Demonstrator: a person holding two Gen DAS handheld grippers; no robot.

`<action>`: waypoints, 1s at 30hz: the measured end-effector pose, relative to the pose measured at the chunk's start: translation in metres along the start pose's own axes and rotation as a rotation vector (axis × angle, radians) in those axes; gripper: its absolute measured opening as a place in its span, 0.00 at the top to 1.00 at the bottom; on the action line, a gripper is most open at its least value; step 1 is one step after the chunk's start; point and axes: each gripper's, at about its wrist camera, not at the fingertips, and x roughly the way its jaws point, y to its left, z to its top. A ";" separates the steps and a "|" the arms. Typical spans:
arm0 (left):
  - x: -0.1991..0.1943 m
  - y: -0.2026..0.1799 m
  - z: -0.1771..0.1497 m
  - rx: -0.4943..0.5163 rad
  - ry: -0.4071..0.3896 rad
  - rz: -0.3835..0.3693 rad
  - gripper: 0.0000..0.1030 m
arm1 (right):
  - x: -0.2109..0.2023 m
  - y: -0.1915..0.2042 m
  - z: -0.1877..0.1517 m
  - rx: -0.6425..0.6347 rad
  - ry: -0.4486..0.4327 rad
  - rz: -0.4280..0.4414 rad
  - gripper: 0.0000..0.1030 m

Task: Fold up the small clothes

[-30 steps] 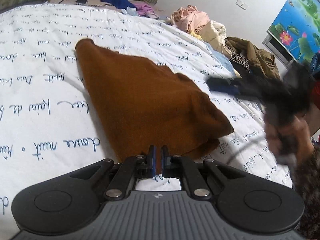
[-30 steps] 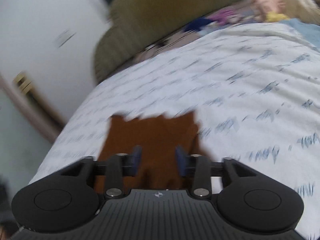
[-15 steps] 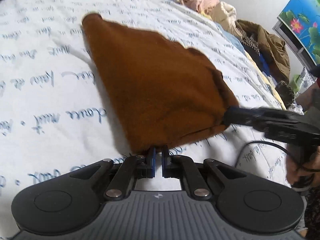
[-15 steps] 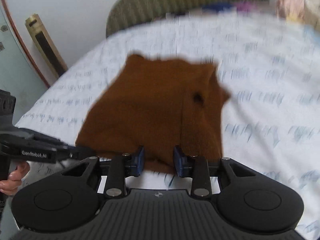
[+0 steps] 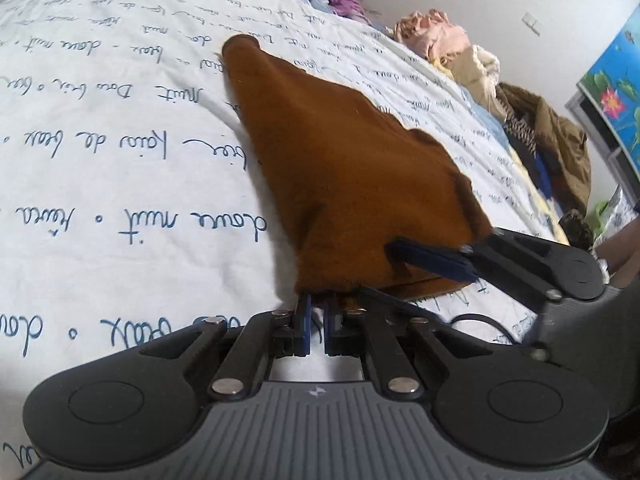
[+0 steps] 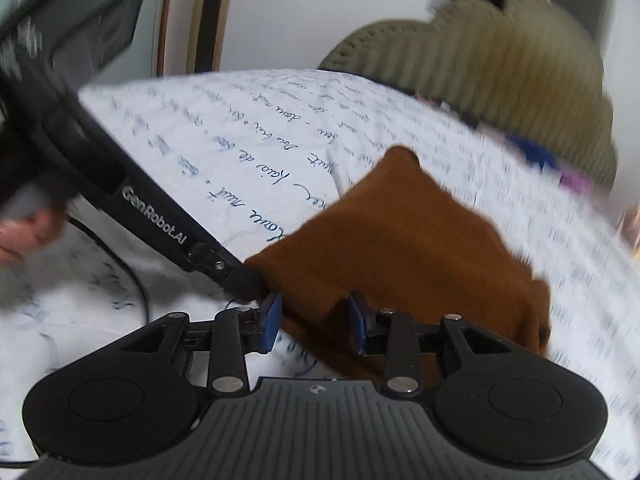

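White script-printed bedsheet (image 5: 120,168) across the frame, heap of unfolded clothes (image 5: 480,64) at two o'clock. Rust-brown garment (image 5: 352,184) at centre, near hem lifted. Left gripper (image 5: 316,320) pinching that hem, as before. Right gripper (image 6: 314,322), swung in from three o'clock, half spread astride the hem: second grip likely next.

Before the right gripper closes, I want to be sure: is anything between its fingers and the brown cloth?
Nothing visible does. The brown cloth already lies between the open right gripper fingers, near the left gripper pinching its corner.
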 end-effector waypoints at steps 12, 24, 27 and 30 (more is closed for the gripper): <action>-0.045 0.038 0.015 -0.089 -0.131 0.056 0.94 | -0.009 0.024 0.041 0.047 -0.118 0.116 1.00; 0.023 -0.003 0.066 0.015 -0.058 0.086 0.88 | -0.064 -0.135 -0.008 0.696 -0.158 0.065 0.14; 0.046 -0.002 0.087 0.008 -0.029 0.132 0.75 | -0.056 -0.187 -0.028 0.824 -0.093 0.021 0.14; 0.055 -0.002 0.094 0.021 -0.041 0.190 0.37 | -0.022 -0.218 -0.062 0.984 0.019 0.114 0.14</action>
